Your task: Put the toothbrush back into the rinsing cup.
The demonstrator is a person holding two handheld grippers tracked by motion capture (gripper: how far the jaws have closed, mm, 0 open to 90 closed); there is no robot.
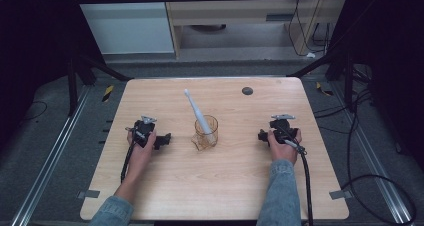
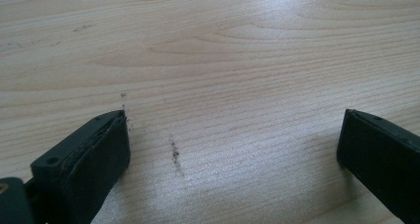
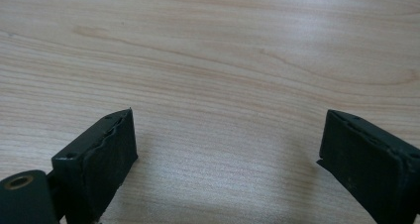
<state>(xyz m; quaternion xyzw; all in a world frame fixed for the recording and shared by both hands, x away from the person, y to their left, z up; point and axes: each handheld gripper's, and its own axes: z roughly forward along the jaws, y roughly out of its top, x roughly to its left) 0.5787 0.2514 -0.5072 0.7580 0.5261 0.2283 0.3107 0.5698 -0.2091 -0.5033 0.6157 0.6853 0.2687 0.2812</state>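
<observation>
cup point(image 1: 206, 132) mid-table, bare wood either side

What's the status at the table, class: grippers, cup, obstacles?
Left gripper open, right gripper open, both resting on table. Toothbrush leaning in amber cup, untouched. Nothing in the way.

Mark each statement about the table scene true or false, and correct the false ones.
1. The toothbrush stands in the amber cup. True.
2. The left tongs grip the cup. False: they rest open on the table, apart from it.
3. The right tongs are open with only wood between them. True.
4. The cup lies tipped on its side. False: it stands upright.
5. The cup stands between the two tongs. True.
</observation>
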